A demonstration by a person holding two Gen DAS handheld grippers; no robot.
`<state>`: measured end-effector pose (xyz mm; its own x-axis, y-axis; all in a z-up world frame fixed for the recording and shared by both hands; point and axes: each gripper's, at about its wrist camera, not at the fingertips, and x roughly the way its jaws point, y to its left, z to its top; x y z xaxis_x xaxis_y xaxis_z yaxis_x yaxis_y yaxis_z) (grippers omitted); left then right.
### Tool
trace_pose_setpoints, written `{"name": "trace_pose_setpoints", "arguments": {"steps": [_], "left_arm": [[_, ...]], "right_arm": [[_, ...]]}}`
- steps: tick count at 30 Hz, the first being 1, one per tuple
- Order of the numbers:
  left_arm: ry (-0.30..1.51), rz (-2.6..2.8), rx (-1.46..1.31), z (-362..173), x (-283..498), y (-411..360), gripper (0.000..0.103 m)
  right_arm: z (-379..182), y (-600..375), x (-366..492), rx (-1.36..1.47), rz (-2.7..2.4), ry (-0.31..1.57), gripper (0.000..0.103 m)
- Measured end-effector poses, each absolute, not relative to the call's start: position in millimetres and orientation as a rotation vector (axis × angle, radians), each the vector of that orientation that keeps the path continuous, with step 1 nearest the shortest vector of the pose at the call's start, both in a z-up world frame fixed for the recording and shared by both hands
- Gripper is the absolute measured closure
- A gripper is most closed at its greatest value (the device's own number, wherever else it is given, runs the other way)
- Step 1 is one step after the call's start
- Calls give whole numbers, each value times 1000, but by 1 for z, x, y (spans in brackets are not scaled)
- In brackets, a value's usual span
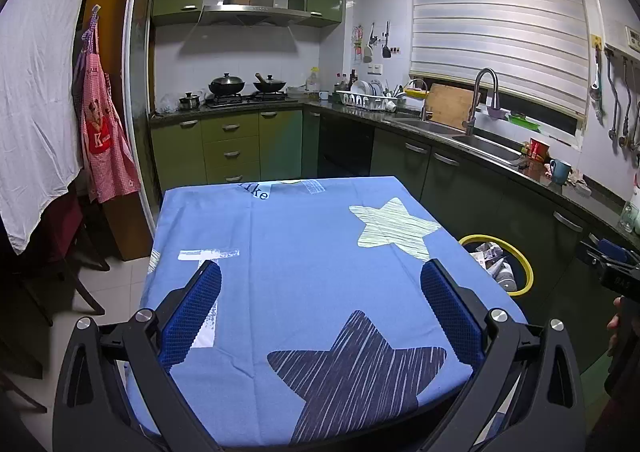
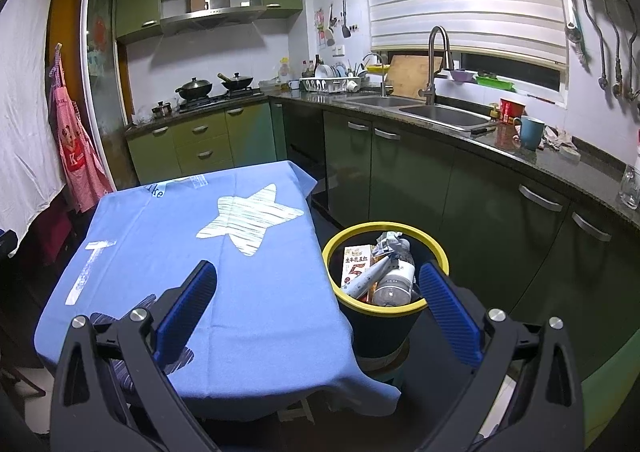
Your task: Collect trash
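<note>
The left gripper [image 1: 320, 284], black-framed with two blue textured pads, hangs spread wide over the table draped in a blue cloth with printed stars [image 1: 288, 252], holding nothing. In the left wrist view the cloth fills the lower centre of the frame; its far edge runs across mid-frame before the green cabinets, its left edge drops to pale floor tiles, and its right edge nearly meets the round black trash bin with a yellow rim [image 1: 527, 272] at the lower right. Two stars show on the cloth here, one pale, one dark.

The right gripper [image 2: 318, 280] is likewise spread apart and empty, one pad over the cloth, the other over the bin's right rim. In the right wrist view the bin sits just beside the table's right edge, in the narrow aisle between table and the dark lower cabinets [image 2: 460, 192] at centre right. The collected trash lies inside the bin: one printed carton [image 2: 354, 266], one clear plastic bottle [image 2: 394, 284], one white tube-like piece [image 2: 370, 276] and some crumpled paper [image 2: 390, 241]. The bin stands raised on a low stool [image 2: 380, 366].
</note>
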<state>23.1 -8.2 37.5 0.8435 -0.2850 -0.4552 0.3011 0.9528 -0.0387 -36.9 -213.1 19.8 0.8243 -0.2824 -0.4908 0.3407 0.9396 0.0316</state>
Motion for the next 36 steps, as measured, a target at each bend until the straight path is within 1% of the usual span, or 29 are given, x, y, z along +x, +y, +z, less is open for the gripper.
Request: {"name": "trace_pose_setpoints", "arguments": {"steps": [36], "left_arm": [[484,-321,44,40,25,-5,5]], "right_arm": [[17,-213,-36,132,-331,510,6]]}}
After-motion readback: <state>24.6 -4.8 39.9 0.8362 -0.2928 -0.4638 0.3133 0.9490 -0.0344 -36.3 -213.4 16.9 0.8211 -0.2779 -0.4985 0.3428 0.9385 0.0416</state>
